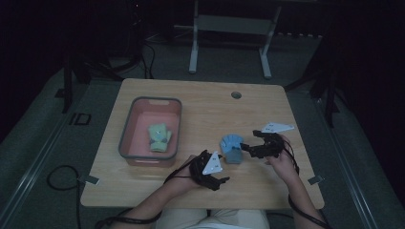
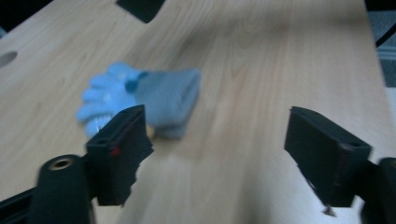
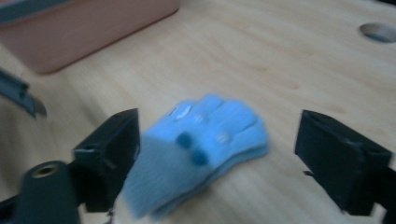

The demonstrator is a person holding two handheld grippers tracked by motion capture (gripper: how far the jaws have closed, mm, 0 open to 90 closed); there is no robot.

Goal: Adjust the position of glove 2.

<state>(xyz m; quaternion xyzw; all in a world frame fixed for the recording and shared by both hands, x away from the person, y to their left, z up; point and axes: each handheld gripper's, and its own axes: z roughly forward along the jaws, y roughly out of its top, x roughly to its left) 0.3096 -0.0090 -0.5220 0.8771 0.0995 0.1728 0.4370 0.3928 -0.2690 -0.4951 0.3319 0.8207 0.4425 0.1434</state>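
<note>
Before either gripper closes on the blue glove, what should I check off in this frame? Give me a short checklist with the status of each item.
1. Left gripper open: ok, its jaws stand wide apart in the left gripper view.
2. Right gripper open: ok, jaws spread to either side of the blue glove.
3. Blue glove free on the table: ok, it lies flat on the wood, held by neither gripper.
4. Blue glove between the right jaws: ok in the right gripper view, though the picture is blurred.
5. Pink bin has room: ok, the green glove covers part of its floor.
6. Contact between jaws and glove: cannot tell.
</note>
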